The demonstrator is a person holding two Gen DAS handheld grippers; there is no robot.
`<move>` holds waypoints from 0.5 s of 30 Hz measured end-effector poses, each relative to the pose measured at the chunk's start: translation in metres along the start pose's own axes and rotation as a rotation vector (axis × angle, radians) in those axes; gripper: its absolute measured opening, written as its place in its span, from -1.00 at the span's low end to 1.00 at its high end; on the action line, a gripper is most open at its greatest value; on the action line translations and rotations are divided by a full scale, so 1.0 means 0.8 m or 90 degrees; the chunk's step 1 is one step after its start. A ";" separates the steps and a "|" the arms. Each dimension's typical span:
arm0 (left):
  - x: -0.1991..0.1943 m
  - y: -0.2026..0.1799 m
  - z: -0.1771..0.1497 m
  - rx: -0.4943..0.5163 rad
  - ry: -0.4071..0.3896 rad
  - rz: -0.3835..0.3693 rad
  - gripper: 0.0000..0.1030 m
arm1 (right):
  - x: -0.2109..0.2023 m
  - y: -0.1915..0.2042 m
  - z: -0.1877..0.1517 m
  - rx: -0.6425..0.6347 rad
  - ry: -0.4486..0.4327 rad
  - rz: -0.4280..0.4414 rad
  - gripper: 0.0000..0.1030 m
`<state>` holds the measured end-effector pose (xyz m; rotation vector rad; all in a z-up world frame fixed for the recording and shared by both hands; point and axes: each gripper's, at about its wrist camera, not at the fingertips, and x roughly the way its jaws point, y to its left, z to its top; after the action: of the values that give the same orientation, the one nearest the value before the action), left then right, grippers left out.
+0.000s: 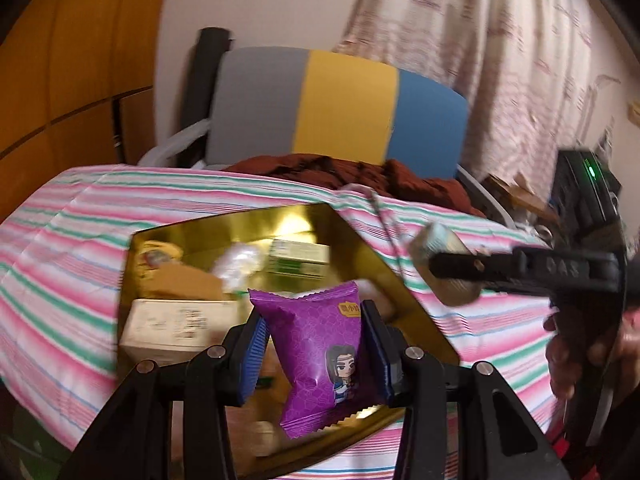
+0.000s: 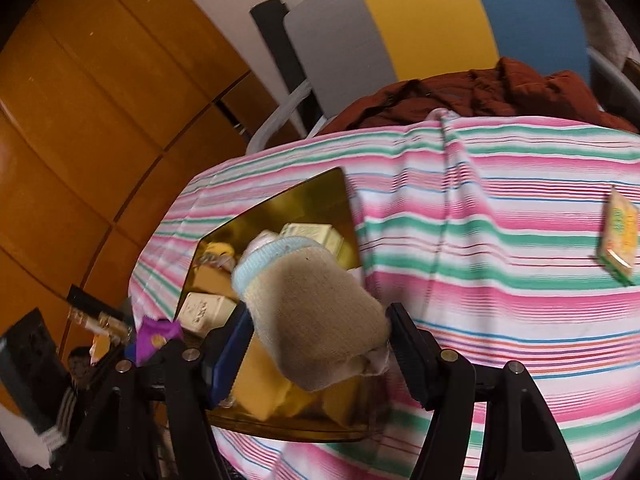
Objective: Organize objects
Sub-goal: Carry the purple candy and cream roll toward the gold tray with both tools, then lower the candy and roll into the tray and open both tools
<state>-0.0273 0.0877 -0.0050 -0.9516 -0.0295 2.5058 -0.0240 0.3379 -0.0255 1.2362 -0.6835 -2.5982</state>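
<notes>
Midway through tidying, your left gripper (image 1: 314, 354) clamps a purple snack packet (image 1: 320, 364) and your right gripper (image 2: 316, 354) a rolled sock (image 2: 316, 312) above the part-filled gold box (image 2: 276, 200), one small carton (image 2: 618, 240) left on the striped cloth (image 2: 500, 208).

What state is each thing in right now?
Left gripper: jaws shut on the purple snack packet, held over the gold tray.
Right gripper: jaws shut on the beige sock.
Gold tray: open, holding boxes.
Small box: lying apart on the striped cloth.
</notes>
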 end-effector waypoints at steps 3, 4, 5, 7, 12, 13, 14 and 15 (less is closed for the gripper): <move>-0.005 0.029 0.002 -0.030 -0.004 0.019 -0.13 | 0.010 0.013 -0.007 -0.011 0.012 0.007 0.32; -0.006 0.038 0.002 -0.040 -0.004 0.025 -0.13 | 0.014 0.017 -0.009 -0.016 0.017 0.007 0.32; -0.008 0.045 0.002 -0.049 -0.005 0.030 -0.13 | 0.016 0.020 -0.012 -0.021 0.021 0.008 0.32; -0.008 0.063 0.003 -0.069 -0.004 0.038 -0.13 | 0.022 0.026 -0.017 -0.032 0.036 0.015 0.33; -0.003 0.083 0.017 -0.095 -0.004 0.036 -0.13 | 0.029 0.034 -0.024 -0.050 0.042 -0.007 0.33; -0.002 0.083 0.020 -0.096 -0.005 0.034 -0.13 | 0.030 0.033 -0.023 -0.045 0.040 -0.004 0.33; 0.001 0.082 0.024 -0.093 -0.004 0.030 -0.13 | 0.031 0.033 -0.021 -0.041 0.039 -0.003 0.36; 0.003 0.081 0.026 -0.094 -0.004 0.029 -0.12 | 0.031 0.033 -0.020 -0.041 0.039 -0.005 0.36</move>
<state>-0.0683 0.0338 -0.0021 -1.0128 -0.2002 2.5767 -0.0284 0.3003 -0.0388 1.2954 -0.5807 -2.5557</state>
